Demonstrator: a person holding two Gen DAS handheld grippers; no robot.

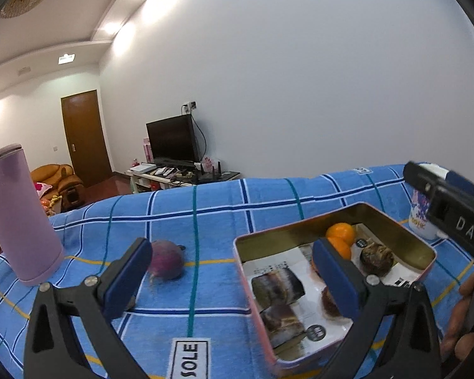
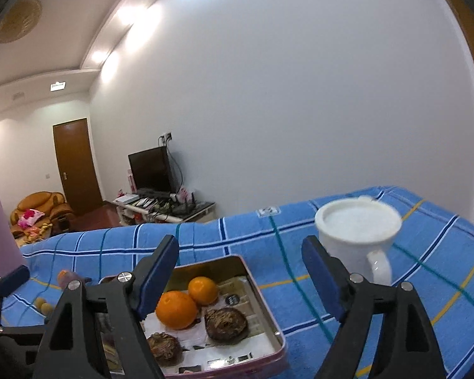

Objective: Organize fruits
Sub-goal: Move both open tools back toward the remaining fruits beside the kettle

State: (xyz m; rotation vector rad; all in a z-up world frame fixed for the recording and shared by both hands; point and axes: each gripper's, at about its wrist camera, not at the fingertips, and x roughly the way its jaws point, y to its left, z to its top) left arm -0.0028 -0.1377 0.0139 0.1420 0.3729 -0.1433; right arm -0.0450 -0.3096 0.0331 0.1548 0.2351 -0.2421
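Observation:
An open metal tin (image 1: pixel 284 237) lies on the blue checked cloth. It holds two oranges (image 2: pixel 176 309) and dark brown wrinkled fruits (image 2: pixel 226 320) on printed paper. A purple round fruit (image 1: pixel 167 260) sits on the cloth left of the tin. My left gripper (image 1: pixel 230 249) is open and holds nothing; its right finger hangs over the tin, its left finger beside the purple fruit. My right gripper (image 2: pixel 240 246) is open and holds nothing, above the tin's far right part. One finger (image 1: pixel 426 183) of the right gripper shows at the right of the left wrist view.
A white mug (image 2: pixel 357 237) stands right of the tin, behind my right gripper's right finger. A tall lilac bottle (image 1: pixel 19 214) stands at the far left of the cloth. Small yellowish fruits (image 2: pixel 44 304) lie near it. Beyond the table edge are a television stand and a sofa.

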